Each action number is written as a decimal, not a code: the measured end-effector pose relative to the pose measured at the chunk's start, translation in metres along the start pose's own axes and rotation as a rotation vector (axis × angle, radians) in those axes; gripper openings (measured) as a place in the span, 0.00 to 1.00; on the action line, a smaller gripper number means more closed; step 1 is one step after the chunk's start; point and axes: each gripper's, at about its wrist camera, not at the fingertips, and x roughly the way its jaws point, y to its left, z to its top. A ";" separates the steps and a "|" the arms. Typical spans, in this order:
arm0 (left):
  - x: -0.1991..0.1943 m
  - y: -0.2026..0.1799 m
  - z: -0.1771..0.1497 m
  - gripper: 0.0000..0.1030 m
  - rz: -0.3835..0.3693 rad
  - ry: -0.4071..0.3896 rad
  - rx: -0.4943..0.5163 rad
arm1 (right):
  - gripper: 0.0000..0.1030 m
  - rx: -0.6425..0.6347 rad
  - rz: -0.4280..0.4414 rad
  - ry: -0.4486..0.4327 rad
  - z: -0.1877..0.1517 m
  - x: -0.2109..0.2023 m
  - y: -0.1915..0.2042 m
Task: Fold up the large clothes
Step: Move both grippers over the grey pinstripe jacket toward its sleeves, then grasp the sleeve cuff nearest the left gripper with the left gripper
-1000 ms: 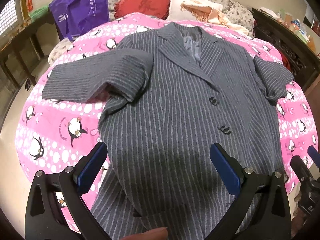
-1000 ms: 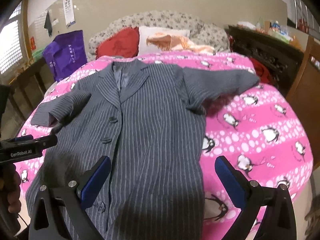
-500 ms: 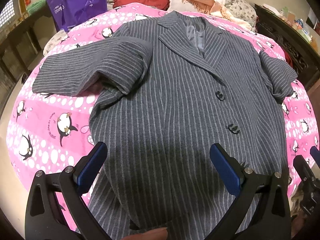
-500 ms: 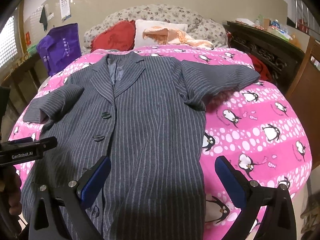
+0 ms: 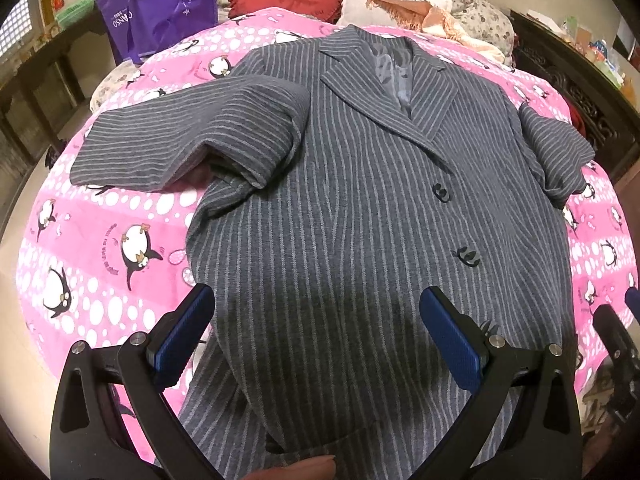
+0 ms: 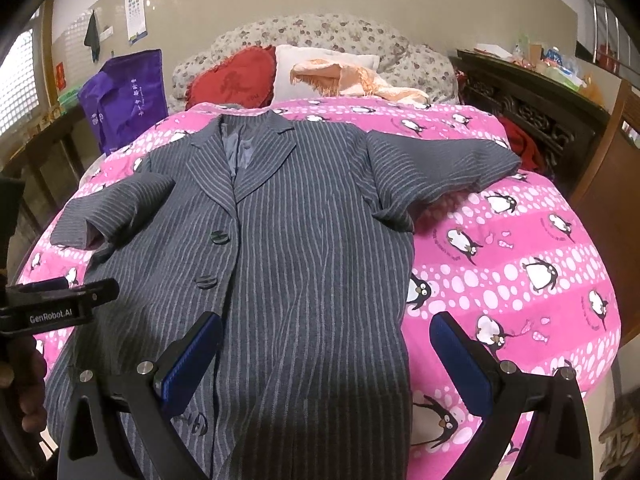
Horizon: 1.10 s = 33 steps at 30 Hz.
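Both the left gripper [image 5: 318, 332] and right gripper [image 6: 326, 360] are hovering wide apart, holding nothing, over a striped coat [image 5: 360, 208] lying flat on the bed [image 6: 520, 264]; heavy, limp fabric, likely best pinched at the hem.

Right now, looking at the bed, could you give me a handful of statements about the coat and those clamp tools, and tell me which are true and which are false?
1. The striped grey coat lies face up, spread on the pink penguin blanket. True.
2. The left gripper is clamped on the coat's hem. False: its jaws stand wide apart, holding nothing.
3. The right gripper has its jaws open too. True.
4. A red heart-shaped cushion sits at the head of the bed. True.
5. The coat is already folded in half. False: its full length is laid out, both sleeves out to the sides.
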 end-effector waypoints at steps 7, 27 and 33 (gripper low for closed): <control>0.006 0.001 0.009 1.00 0.032 -0.019 0.013 | 1.00 -0.043 0.038 -0.009 0.026 0.010 0.009; 0.092 0.006 0.027 1.00 0.046 -0.098 -0.015 | 1.00 0.009 0.134 0.099 0.035 0.170 0.008; 0.090 0.002 0.024 1.00 0.053 -0.101 -0.016 | 1.00 0.016 0.143 0.097 0.034 0.169 0.007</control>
